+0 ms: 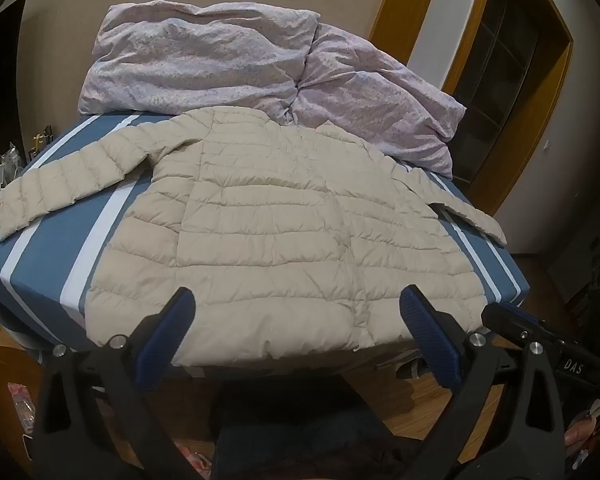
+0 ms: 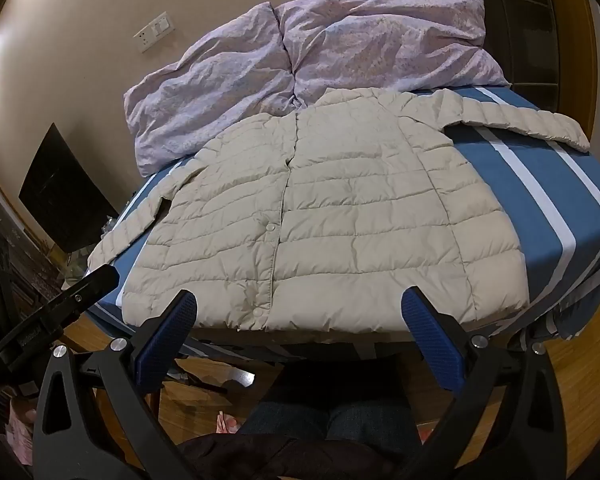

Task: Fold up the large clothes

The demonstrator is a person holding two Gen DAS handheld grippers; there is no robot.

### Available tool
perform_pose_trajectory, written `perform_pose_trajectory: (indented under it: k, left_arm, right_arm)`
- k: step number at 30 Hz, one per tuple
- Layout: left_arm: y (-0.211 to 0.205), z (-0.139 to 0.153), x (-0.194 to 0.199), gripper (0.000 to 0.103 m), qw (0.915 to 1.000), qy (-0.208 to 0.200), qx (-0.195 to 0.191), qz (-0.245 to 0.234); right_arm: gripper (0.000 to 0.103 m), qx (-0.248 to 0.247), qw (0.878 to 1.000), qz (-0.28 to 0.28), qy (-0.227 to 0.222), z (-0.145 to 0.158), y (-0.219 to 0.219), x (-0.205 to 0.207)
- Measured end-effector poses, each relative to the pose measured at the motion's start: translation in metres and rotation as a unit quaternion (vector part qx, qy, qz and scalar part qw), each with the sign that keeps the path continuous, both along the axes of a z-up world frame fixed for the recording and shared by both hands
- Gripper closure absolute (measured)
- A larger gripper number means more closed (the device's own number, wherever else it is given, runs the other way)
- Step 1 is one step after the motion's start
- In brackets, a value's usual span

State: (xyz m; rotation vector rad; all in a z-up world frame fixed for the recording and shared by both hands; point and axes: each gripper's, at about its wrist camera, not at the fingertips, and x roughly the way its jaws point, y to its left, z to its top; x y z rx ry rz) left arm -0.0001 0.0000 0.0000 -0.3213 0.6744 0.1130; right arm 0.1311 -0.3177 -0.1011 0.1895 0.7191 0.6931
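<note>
A cream quilted down jacket (image 1: 276,224) (image 2: 332,216) lies flat on the bed with its snap front up, the hem toward me and both sleeves spread out to the sides. My left gripper (image 1: 296,304) hovers just short of the hem, jaws wide open with nothing between the blue pads (image 1: 168,340). In the right wrist view my right gripper (image 2: 300,304) is likewise open and empty in front of the hem. The other gripper's black frame shows at the right edge of the left view (image 1: 548,344) and the left edge of the right view (image 2: 60,308).
The bed (image 1: 40,248) (image 2: 540,200) has a blue sheet with white stripes. A lilac crumpled duvet (image 1: 236,60) (image 2: 320,56) is piled at the far end against the wall. Wooden floor and a person's legs (image 2: 340,420) lie below the bed's near edge.
</note>
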Motion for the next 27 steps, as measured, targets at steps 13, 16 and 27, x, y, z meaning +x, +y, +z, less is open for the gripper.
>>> perform_pose_trajectory:
  k: [13, 16, 27]
  left_arm:
    - [-0.0003, 0.0003, 0.0000, 0.002, 1.0000, 0.000, -0.001, 0.000]
    - [-0.0001, 0.0000, 0.0000, 0.002, 1.0000, 0.000, 0.000, 0.000]
    - [0.0002, 0.0000, 0.0000, 0.002, 1.0000, 0.000, -0.001, 0.000]
  right_arm:
    - [0.001, 0.001, 1.000, 0.000, -0.001, -0.0001, -0.0002, -0.0003]
    - [0.001, 0.000, 1.000, 0.000, 0.000, -0.0002, -0.0001, -0.0002]
    - [0.001, 0.000, 1.000, 0.000, 0.001, -0.0001, -0.0001, -0.0005]
